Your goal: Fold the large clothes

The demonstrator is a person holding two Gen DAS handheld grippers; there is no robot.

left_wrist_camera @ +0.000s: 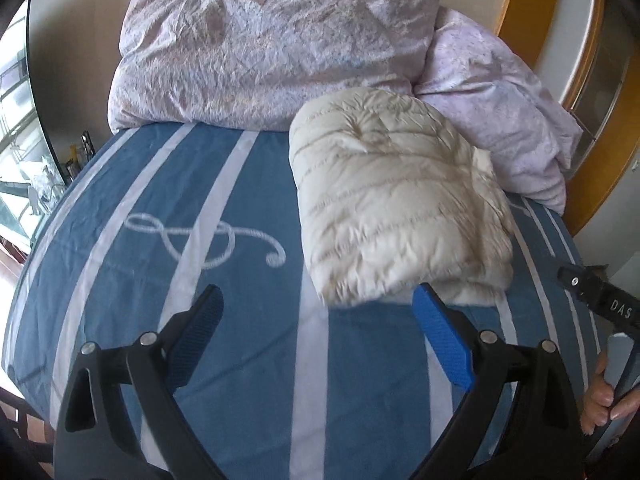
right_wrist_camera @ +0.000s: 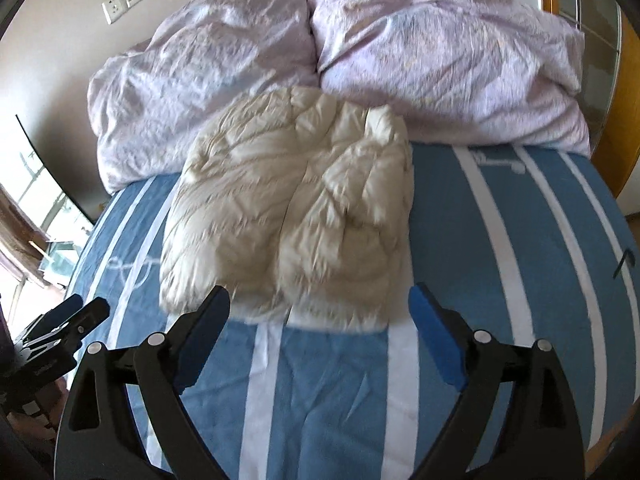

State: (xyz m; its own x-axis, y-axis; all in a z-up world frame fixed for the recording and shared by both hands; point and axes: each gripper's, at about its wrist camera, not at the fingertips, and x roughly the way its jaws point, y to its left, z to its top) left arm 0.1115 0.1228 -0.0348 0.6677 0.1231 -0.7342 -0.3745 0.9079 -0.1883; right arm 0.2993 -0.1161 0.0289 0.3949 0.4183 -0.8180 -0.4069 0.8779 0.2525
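Bedsheet (right_wrist_camera: 500,240): folded jacket (right_wrist_camera: 288,216) beyond right tool (right_wrist_camera: 320,304)

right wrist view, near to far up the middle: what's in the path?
Right gripper, open and empty → blue striped sheet → folded cream puffer jacket → lilac duvet bunched at the far end of the bed.

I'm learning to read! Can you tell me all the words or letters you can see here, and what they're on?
"DAS": white letters on the black body of the right gripper, at the edge of the left wrist view.
Small print on the left gripper: too blurred to read.
White mark on the striped bedsheet: too blurred to read.
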